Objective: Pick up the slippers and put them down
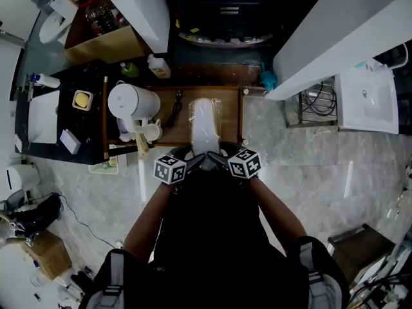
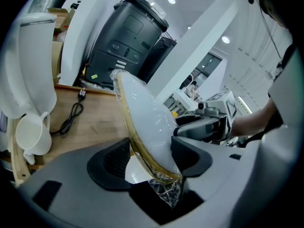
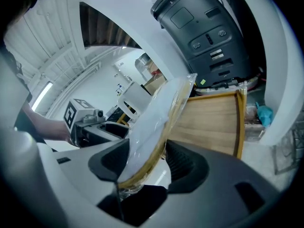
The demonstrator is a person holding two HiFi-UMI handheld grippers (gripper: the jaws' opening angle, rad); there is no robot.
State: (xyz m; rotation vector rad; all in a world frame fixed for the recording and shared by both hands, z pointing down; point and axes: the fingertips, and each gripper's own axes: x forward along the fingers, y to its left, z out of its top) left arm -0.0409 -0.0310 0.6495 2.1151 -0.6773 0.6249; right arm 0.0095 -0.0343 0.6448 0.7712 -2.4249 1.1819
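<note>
pads of the left gripper point(image 2: 151, 150) and right gripper point(image 3: 147, 152) are both clamped on the near end of the wrapped slippers point(image 1: 205, 124). the toes point to 12 o'clock over the wooden tray point(image 1: 241, 118). i'd lower both hands evenly and let go once the pack lies flat.

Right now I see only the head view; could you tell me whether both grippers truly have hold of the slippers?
Observer: Yes. The left gripper view shows the left gripper with its jaws closed on the wrapped slippers.
Operator: And the right one?
Observer: The right gripper clamps the same pack, along its tan sole edge.
Operator: Is the pack lying on the wood?
Observer: It seems not. Its far end slants up, apparently clear of the wooden tray.
</note>
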